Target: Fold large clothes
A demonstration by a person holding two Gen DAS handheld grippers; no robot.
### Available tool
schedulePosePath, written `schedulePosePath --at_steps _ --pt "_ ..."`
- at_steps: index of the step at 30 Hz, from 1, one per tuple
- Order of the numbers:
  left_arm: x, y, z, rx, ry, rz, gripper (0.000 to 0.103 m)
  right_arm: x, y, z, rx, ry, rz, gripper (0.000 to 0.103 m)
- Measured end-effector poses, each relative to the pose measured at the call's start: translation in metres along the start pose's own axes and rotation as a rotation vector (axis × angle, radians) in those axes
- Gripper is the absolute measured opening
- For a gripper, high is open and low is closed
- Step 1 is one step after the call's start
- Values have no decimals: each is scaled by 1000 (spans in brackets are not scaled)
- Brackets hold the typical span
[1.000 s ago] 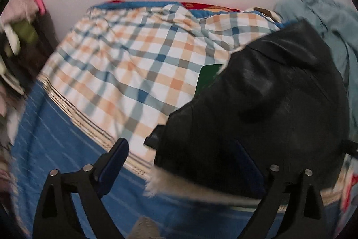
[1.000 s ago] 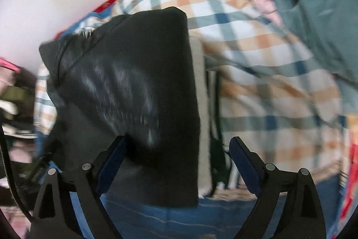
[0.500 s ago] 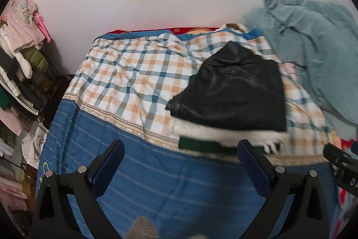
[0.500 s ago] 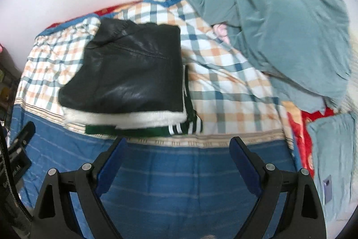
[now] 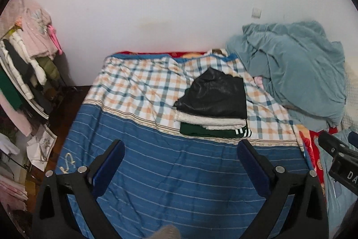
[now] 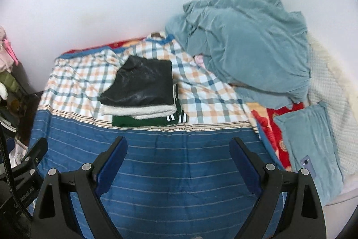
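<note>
The black jacket is showing a glossy, leather-like shell and a rough, woolly cream lining. The green garment under it is looking like matt knit cloth. The bed sheet is reading as smooth woven cotton, the grey-blue blanket as soft velvety plush.

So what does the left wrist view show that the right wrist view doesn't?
Only the left wrist view shows the clothes rack beside the bed and the whole left edge of the bed. Only the right wrist view shows the blue pillow with a phone on it, and the white blanket. Both show the folded black jacket stacked on a green garment, the crumpled blue blanket, and an open, empty tool.
</note>
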State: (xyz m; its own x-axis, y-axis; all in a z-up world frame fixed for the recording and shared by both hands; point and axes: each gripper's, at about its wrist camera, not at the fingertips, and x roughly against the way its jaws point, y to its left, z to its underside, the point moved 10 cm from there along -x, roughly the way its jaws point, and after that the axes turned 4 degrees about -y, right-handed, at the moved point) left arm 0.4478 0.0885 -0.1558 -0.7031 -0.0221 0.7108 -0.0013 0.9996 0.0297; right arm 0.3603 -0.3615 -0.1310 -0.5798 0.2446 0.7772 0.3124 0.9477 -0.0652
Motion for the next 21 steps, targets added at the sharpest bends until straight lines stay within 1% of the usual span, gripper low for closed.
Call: schedulePosePath --at_steps 5,9,15,21 --pt "50 6 -1 2 -32 14 102 87 -1 0 25 -90 1 94" --pt "80 9 -1 -3 -55 13 102 142 -5 2 23 -144 -10 94" --pt "117 9 -1 -4 -103 21 102 198 -14 7 15 -194 -28 94" --pt "143 8 -4 8 -150 15 102 231 -21 12 22 -229 -34 94"
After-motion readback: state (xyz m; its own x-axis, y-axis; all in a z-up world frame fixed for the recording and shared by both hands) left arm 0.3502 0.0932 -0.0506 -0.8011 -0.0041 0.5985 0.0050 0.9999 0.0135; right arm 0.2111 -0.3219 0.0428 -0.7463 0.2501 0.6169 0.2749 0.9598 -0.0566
